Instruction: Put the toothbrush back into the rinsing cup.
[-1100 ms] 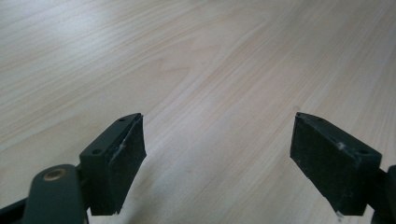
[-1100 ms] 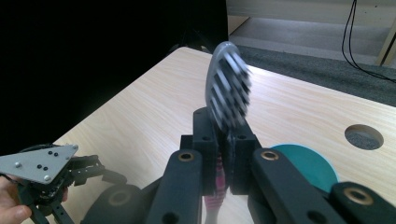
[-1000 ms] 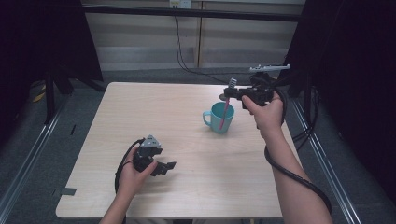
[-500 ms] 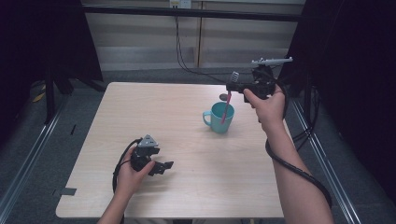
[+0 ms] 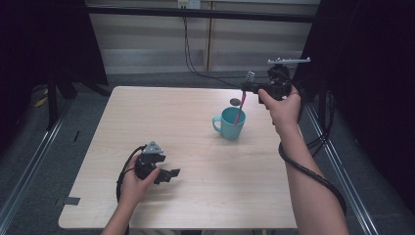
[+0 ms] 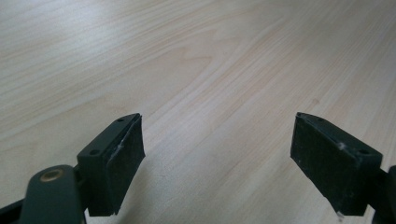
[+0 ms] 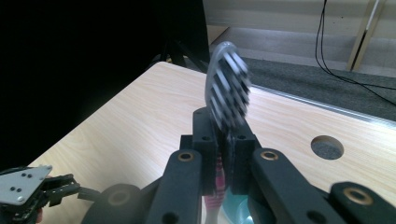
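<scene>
On the left, the left gripper (image 5: 166,174) rests low on the table (image 5: 195,196), its fingers (image 6: 116,158) spread apart with nothing but bare wood between them, well apart from the work; near the table's far right stands the teal cup (image 5: 230,125), handle turned leftward; the right gripper (image 5: 252,88) hangs just above it, fingers (image 7: 205,140) clamped on the pink toothbrush (image 5: 240,110); the brush's long axis runs steeply down from the bristle head above the grip to a lower end inside the cup, so the right hand is plainly the nearer. In the right gripper view the bristles (image 7: 228,88) are blurred; whether the handle's tip touches the cup's bottom is hidden by the rim.
</scene>
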The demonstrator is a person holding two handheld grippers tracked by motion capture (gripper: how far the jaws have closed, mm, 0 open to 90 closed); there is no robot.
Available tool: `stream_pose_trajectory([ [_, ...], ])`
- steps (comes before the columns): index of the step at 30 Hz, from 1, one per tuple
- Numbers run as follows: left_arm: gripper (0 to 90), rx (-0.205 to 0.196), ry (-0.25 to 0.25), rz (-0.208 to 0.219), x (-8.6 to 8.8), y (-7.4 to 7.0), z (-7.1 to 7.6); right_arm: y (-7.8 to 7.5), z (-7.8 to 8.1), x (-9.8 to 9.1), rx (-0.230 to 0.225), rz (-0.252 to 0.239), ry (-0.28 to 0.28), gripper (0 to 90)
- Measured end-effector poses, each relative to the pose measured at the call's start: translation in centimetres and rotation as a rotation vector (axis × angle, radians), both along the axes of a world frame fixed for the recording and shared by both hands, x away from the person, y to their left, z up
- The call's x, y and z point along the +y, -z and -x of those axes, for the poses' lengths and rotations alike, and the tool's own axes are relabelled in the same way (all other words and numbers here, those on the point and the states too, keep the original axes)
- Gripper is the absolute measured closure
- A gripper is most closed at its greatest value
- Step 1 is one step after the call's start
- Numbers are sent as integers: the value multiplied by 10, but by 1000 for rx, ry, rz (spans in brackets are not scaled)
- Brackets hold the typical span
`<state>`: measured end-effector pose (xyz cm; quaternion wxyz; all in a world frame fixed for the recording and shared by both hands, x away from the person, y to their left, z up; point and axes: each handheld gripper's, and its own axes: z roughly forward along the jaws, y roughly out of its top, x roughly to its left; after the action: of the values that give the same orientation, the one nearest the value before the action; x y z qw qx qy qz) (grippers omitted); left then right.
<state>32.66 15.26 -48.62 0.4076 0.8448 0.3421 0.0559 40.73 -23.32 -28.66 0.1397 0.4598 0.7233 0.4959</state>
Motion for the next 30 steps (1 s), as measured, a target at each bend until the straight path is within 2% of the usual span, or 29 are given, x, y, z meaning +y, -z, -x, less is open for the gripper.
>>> stream_pose_trajectory([
  [8,173,-14,5,-1,9,-2,0,5,-9,2,-5,22,35,850],
  [16,173,-7,-4,1,16,0,1,16,-19,3,11,39,46,850],
  [21,173,-7,-8,-4,17,2,1,24,-24,-1,15,23,72,850],
  [23,173,-6,2,-8,17,2,1,26,-24,-3,-1,32,93,851],
  [26,173,-8,4,-10,17,3,2,29,-27,-5,5,16,97,851],
  [30,173,-9,-2,-4,18,3,2,32,-30,-4,10,32,98,850],
])
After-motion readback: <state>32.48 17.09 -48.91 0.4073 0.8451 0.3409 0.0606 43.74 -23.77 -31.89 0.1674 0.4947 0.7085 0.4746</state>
